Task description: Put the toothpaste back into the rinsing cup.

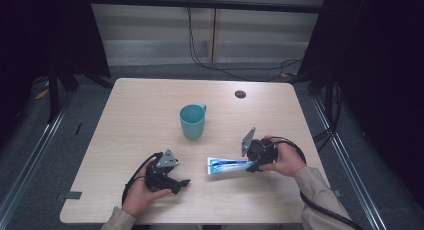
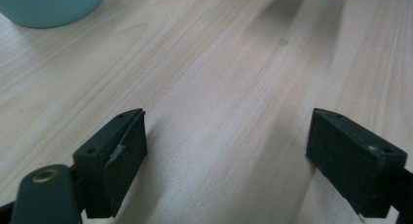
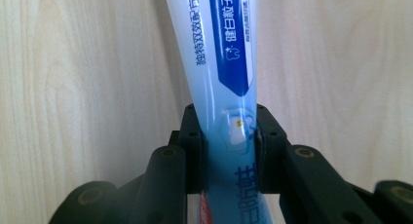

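Right tongs [image 3: 228,136] pinching glossy blue-white toothpaste tube [image 3: 221,53], left tongs [image 2: 228,151] gaping, empty, above wood-grain table [image 2: 234,63]

Dim, even light falls from above on the pale wooden table [image 1: 150,115], with black surroundings. The teal ceramic mug [image 2: 48,7] is blurred in the left gripper view. The glossy blue-and-white toothpaste tube [image 3: 219,48] carries a soft glare and casts a faint shadow.
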